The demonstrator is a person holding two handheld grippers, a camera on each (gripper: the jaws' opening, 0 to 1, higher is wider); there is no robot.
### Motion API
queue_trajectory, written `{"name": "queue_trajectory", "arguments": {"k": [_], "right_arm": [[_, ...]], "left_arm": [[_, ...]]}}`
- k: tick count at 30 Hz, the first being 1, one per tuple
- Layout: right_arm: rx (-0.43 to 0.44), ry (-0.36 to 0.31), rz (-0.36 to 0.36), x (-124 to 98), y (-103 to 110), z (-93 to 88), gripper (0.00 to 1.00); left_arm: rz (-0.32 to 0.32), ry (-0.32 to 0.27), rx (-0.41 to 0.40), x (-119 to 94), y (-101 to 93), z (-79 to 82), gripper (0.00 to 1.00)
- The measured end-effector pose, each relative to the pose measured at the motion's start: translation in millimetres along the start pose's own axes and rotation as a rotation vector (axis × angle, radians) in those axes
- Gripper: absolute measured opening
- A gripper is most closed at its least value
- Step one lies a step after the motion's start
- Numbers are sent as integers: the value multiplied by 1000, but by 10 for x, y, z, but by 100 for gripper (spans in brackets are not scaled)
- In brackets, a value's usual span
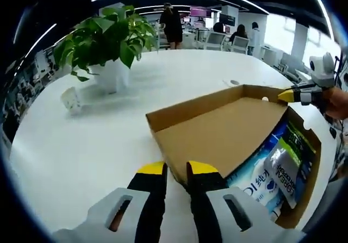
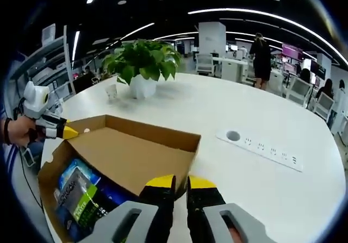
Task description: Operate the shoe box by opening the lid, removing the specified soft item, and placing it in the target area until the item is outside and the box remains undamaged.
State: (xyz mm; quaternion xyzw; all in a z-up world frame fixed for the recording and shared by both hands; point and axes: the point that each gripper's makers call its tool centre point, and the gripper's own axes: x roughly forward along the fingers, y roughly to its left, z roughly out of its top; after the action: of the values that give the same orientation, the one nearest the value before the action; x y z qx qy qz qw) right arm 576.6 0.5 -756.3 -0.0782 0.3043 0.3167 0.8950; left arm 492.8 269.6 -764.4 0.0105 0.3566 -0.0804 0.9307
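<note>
Pinching one box lid (image 1: pixel 217 131): two tools (image 1: pixel 176 169) (image 2: pixel 180 184).

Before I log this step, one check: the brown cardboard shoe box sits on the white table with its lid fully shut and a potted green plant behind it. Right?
Not quite. The lid of the brown cardboard shoe box is partly lifted, not shut: the right gripper view shows soft packets inside through the gap. The box does sit on the white table, with the potted green plant behind it.
</note>
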Motion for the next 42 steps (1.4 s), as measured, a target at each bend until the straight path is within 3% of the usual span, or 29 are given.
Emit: {"name": "queue_trajectory", "arguments": {"k": [9,17,31,42], "right_arm": [[-14,11,-9,-120,-33,-14,3],[14,-27,-25,-411,-72,30,8],[42,-61,-18,-837,-79,-162,14],[66,-81,10,-1056,115,-304,16]], "left_arm": [[7,-35,14,-185,44,27,20],[36,-97,-11,-430,62,127,18],[18,-144,-4,-765,-210,65,19],[-25,-135,6,-968,-493,-125,22]]}}
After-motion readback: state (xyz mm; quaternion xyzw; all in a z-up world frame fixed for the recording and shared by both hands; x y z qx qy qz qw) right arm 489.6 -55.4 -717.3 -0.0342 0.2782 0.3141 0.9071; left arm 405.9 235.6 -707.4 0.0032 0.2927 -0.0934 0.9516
